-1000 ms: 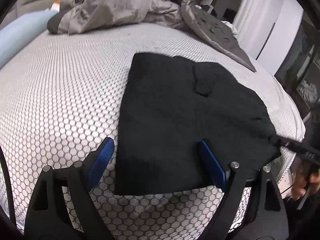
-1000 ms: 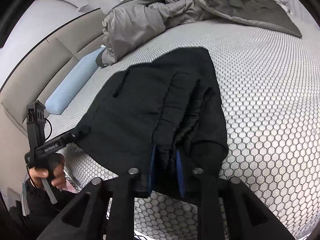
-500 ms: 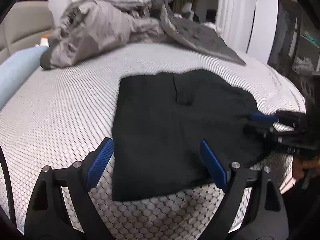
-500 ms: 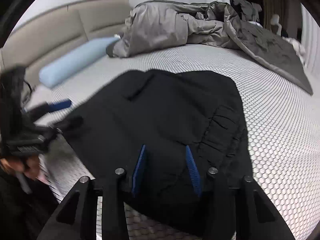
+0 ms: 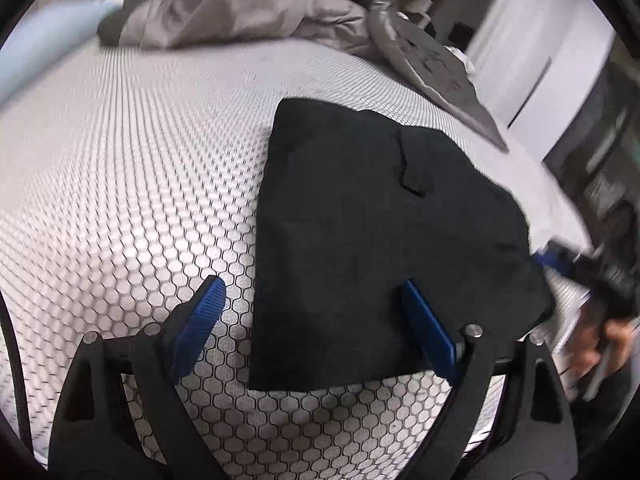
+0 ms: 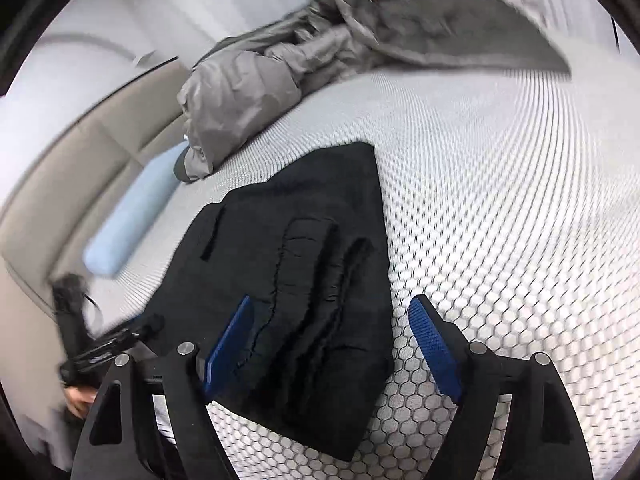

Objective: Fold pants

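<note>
The black pants (image 5: pixel 360 232) lie folded into a compact, flat shape on the honeycomb-patterned bed (image 5: pixel 140 200). My left gripper (image 5: pixel 310 284) hovers open over their near edge, one blue pad above the mattress, the other above the cloth. In the right wrist view the gathered waistband end of the pants (image 6: pixel 312 280) lies below my right gripper (image 6: pixel 331 300). Its jaws are opening, and neither pad presses on the cloth. Each gripper shows blurred at the edge of the other's view, held by a hand (image 5: pixel 588 352).
A crumpled grey duvet (image 6: pixel 248 92) is heaped at the far side of the bed. A light blue bolster pillow (image 6: pixel 132 216) lies along the beige headboard (image 6: pixel 80 152). White wardrobe doors (image 5: pixel 540 60) and dark shelving stand beyond the bed's right edge.
My right gripper was shut on the waistband fold; its jaws have spread wide and let the cloth go. The left gripper stayed open and shifted slightly. The pants rest flat.
</note>
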A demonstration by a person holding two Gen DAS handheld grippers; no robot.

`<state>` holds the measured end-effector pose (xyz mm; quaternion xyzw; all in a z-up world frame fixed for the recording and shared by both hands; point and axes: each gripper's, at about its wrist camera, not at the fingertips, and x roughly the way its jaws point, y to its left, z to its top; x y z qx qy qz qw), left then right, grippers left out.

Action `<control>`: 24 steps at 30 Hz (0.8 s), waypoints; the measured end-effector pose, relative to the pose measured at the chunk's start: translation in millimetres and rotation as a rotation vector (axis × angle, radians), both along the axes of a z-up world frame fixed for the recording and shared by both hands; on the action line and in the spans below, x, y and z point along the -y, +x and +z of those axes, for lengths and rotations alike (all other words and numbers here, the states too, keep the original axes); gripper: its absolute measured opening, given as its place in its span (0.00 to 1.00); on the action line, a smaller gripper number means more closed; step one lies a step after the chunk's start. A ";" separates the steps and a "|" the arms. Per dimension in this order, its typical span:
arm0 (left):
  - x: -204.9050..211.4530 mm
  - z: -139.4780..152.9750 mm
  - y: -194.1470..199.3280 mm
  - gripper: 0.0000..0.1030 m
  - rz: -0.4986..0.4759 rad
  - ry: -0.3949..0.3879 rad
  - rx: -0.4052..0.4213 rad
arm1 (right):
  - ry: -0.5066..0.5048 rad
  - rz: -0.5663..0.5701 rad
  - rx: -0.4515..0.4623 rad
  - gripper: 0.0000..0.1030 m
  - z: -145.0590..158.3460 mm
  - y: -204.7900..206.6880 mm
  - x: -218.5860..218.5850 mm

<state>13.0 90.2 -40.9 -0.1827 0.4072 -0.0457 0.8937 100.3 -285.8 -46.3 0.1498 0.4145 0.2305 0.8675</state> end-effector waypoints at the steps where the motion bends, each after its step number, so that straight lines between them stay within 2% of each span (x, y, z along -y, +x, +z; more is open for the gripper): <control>1: -4.4 -2.3 1.8 0.81 0.014 -0.028 -0.007 | 0.019 0.009 -0.038 0.79 -4.6 5.5 0.5; 3: -9.0 -4.4 5.4 0.73 0.016 -0.066 -0.010 | 0.038 0.029 -0.086 0.79 -13.1 14.9 -4.2; 5: -11.1 -6.5 9.1 0.59 0.005 -0.106 -0.012 | 0.017 0.033 -0.102 0.79 -18.2 21.1 -9.3; 8: -9.9 -9.5 16.4 0.54 -0.001 -0.119 -0.028 | -0.019 0.018 -0.092 0.76 -21.4 27.1 -15.0; 10: -10.2 -8.9 19.7 0.53 0.000 -0.123 -0.029 | 0.002 0.039 -0.082 0.48 -22.1 28.5 -20.1; 13: -13.8 -7.8 32.6 0.49 0.002 -0.135 -0.037 | 0.008 0.041 -0.082 0.37 -22.1 30.0 -27.3; 17: -21.8 -4.9 59.5 0.47 0.039 -0.132 -0.045 | 0.012 0.025 -0.087 0.35 -18.5 44.2 -38.2; 21: -22.6 -5.6 92.2 0.47 0.068 -0.063 -0.050 | -0.017 0.011 -0.076 0.34 -16.6 66.6 -52.8; 24: -26.1 -6.3 93.3 0.49 0.081 -0.075 -0.050 | -0.059 0.010 -0.055 0.36 -15.2 70.1 -58.5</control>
